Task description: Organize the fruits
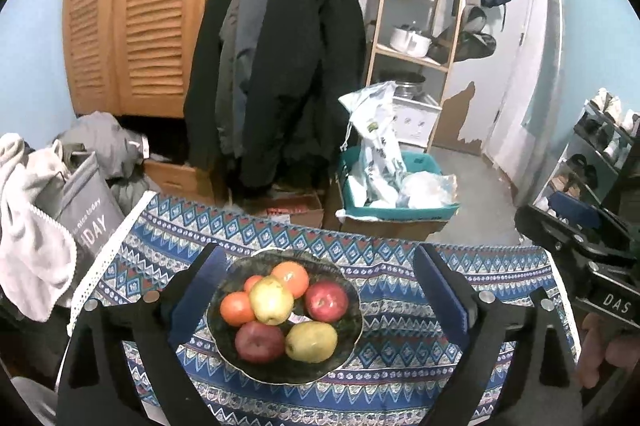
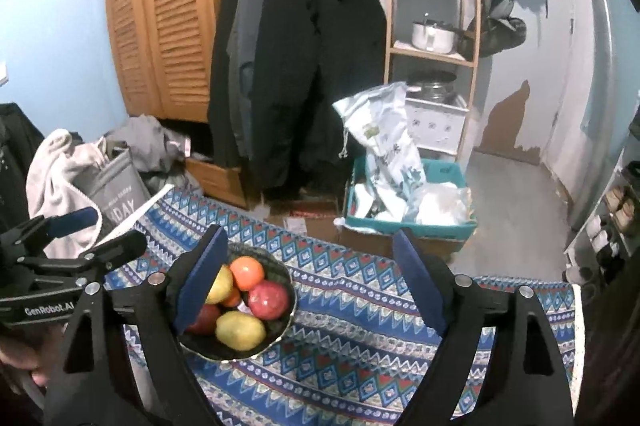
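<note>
On the patterned cloth (image 1: 400, 266), fruit fills the bowl (image 1: 352, 330) (both grippers empty).

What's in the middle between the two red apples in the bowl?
In the left wrist view, a yellow apple sits between the two red apples in the bowl, touching both.

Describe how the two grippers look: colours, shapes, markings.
Both are black frames with silver bolts and two flat fingers faced with blue pads. The left gripper reads "GenRobot.AI" on its side in the right view; the right gripper shows "DAS" in the left view.
</note>
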The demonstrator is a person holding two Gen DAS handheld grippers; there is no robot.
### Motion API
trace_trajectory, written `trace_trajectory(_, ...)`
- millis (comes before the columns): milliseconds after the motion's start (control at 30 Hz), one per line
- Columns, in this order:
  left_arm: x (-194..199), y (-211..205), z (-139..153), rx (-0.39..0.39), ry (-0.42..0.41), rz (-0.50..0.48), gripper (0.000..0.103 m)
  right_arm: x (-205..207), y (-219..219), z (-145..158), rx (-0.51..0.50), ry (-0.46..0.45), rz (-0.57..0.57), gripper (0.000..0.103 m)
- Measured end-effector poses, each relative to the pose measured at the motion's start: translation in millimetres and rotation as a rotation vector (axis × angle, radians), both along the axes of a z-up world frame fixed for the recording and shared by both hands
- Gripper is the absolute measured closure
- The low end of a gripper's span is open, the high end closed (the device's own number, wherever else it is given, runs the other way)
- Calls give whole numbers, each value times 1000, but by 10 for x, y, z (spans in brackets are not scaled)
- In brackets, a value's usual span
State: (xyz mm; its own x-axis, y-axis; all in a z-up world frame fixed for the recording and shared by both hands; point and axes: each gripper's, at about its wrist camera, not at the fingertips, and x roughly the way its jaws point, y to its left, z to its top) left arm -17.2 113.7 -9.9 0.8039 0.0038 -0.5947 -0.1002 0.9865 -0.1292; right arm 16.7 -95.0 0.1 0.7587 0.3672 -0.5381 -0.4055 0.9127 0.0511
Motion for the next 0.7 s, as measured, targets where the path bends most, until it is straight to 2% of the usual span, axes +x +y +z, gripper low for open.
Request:
trace_trajectory(100, -29, -54, 72, 6, -18, -10, 2, -46, -119, 38, 16, -10, -14, 15)
trace_trajectory(400, -124, -214, 256, 19, -59, -35, 1, -101, -407, 89, 39, -33, -81, 14)
trace_trajectory(700, -94, -291, 225, 42, -47, -42, 1, -121, -517, 77, 8, -44, -124, 14)
